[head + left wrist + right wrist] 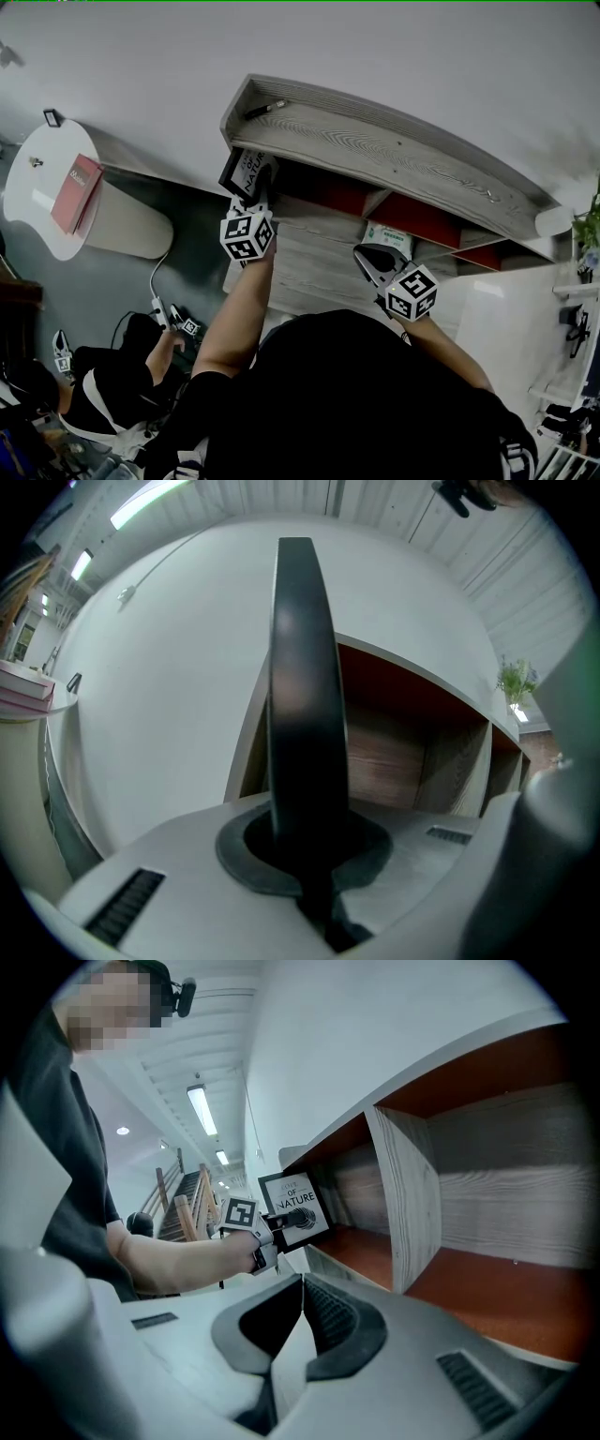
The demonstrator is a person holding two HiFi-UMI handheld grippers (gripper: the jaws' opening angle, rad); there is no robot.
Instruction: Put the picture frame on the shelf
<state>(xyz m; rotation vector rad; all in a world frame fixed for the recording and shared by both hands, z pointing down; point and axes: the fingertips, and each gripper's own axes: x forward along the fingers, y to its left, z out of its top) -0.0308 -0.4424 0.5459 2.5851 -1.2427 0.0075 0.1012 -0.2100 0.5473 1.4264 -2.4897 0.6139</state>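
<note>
Frame, black-edged, with a white print bearing the word "NATURE", held upright at the left end of the shelf, at the mouth of the leftmost red-lined compartment. Whether its lower edge touches the compartment floor cannot be told. The left hand-held gripper is clamped on the frame's lower part. In the left gripper view the frame appears edge-on, as a dark band rising straight from between the pressed pads. The right gripper view shows its printed face turned outward from the shelf, with the person's forearm reaching in from the left. The right hand-held gripper has its jaws together with nothing between them. It is held before the middle of the shelf, well apart from the frame, just below a green-and-white box that stands in a compartment. A wooden divider separates that compartment from the next. A dark pen lies on the shelf top near its left end. Left of the shelf stands a round white table carrying a red book.
</note>
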